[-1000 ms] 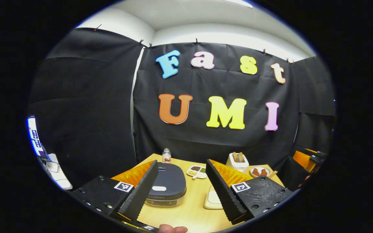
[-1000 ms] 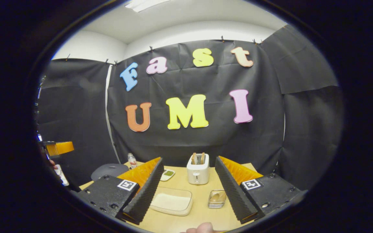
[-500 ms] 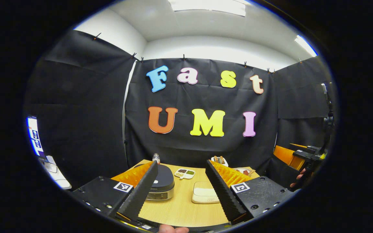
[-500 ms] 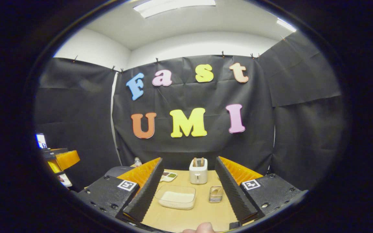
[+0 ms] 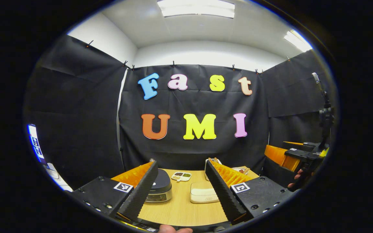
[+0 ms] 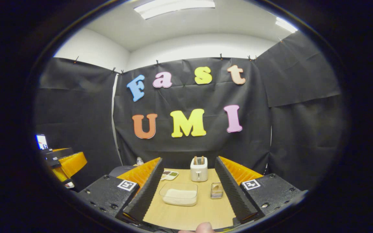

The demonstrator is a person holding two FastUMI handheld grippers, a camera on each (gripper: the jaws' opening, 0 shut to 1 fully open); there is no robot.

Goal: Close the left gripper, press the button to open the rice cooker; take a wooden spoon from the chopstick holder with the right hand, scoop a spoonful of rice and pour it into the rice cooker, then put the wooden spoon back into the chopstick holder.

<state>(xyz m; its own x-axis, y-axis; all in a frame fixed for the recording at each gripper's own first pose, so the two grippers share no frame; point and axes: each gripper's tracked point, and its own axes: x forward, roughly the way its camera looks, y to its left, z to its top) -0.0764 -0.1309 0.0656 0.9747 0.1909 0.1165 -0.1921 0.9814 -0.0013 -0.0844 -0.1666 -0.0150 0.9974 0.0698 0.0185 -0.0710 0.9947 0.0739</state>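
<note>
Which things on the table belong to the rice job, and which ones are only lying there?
For the job:
rice cooker
rice box
chopstick holder

Only lying there:
toaster
divided dish
bottle

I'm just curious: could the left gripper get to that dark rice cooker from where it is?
Probably yes. The left gripper is open and back from the table; the rice cooker sits closed ahead, with bare table before it.

table (image 6: 186,213): matt wood | rice cooker (image 5: 160,186): glossy lid | rice box (image 6: 179,194): clear plastic
</note>
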